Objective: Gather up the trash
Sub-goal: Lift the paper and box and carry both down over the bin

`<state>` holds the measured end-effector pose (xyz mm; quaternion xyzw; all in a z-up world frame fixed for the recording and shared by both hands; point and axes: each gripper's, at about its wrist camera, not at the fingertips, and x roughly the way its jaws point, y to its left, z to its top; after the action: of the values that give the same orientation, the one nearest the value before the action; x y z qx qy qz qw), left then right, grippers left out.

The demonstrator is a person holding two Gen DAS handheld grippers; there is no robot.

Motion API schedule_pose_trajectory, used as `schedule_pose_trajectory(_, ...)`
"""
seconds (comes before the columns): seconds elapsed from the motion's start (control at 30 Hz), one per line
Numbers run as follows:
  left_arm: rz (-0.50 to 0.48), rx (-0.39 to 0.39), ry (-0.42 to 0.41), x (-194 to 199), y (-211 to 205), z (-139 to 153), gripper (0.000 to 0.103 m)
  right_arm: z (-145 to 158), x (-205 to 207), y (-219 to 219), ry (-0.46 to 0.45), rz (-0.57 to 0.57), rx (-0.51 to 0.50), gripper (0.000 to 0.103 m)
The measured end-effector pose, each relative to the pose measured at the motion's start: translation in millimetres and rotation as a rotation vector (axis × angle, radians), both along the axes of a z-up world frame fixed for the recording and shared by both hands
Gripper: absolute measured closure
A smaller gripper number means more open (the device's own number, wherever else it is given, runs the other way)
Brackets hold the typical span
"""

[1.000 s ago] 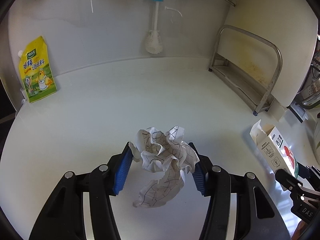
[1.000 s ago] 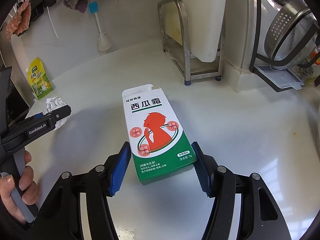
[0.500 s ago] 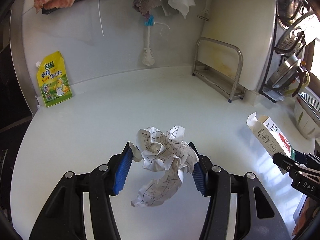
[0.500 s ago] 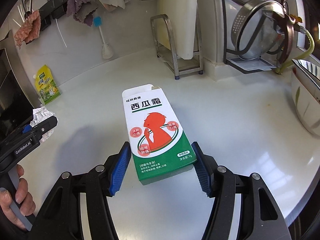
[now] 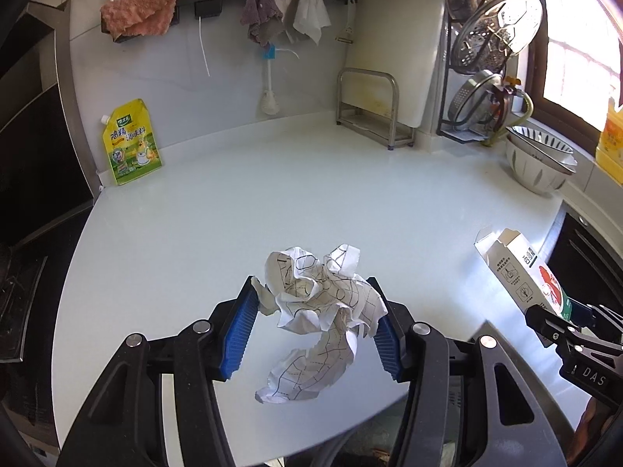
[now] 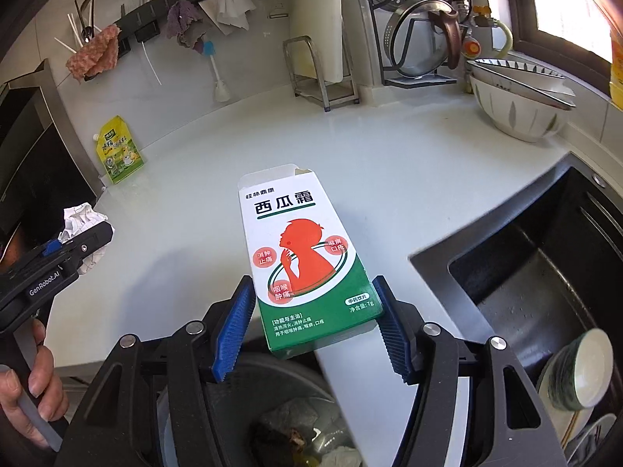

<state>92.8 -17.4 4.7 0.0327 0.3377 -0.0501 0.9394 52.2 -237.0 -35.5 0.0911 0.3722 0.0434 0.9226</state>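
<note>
My left gripper (image 5: 313,323) is shut on a crumpled white paper with black lines (image 5: 319,307), held in the air over the front edge of the white counter (image 5: 272,194). A white, green and red medicine box (image 6: 303,257) sits clamped in my right gripper (image 6: 311,327), above the counter's front edge. Below that box a trash bin (image 6: 296,428) with scraps inside shows. The box (image 5: 525,272) and the right gripper (image 5: 572,330) appear at the right of the left wrist view. In the right wrist view, the left gripper (image 6: 74,249) with the paper (image 6: 81,222) is at the left.
A yellow seasoning pouch (image 5: 130,144) leans on the back wall. A metal rack (image 5: 373,113) with a cutting board, a pot-lid stand (image 5: 490,89) and stacked bowls (image 6: 521,101) line the back right. A dark sink (image 6: 545,280) with a cup (image 6: 576,373) lies right. A person's hand (image 6: 27,381) holds the left gripper's handle.
Both grippers have pulled back from the wall toward the counter's front edge, each still holding its item. The trash bin and the sink have come into the right wrist view.
</note>
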Motion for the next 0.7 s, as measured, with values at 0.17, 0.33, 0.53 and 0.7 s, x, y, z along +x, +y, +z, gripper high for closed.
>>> schedule_pose_trajectory(0.17,-0.030,-0.011,0.016,-46,1,-9,0.049,1,-56,10,-0.005,-0.004,-0.018,0.044)
schedule_pose_trajectory(0.33,-0.066,-0.014,0.037,-80,-3,-22,0.049,-1,-104,14,-0.027,-0.013,-0.012,0.044)
schedule_pose_trajectory(0.53,-0.097,-0.001,0.040,-105,-7,-34,0.049,-17,-139,15,-0.022,-0.045,-0.029,0.044)
schedule_pose_trajectory(0.7,-0.091,-0.005,0.025,-120,-8,-43,0.049,-29,-156,18,-0.020,-0.042,-0.020,0.044)
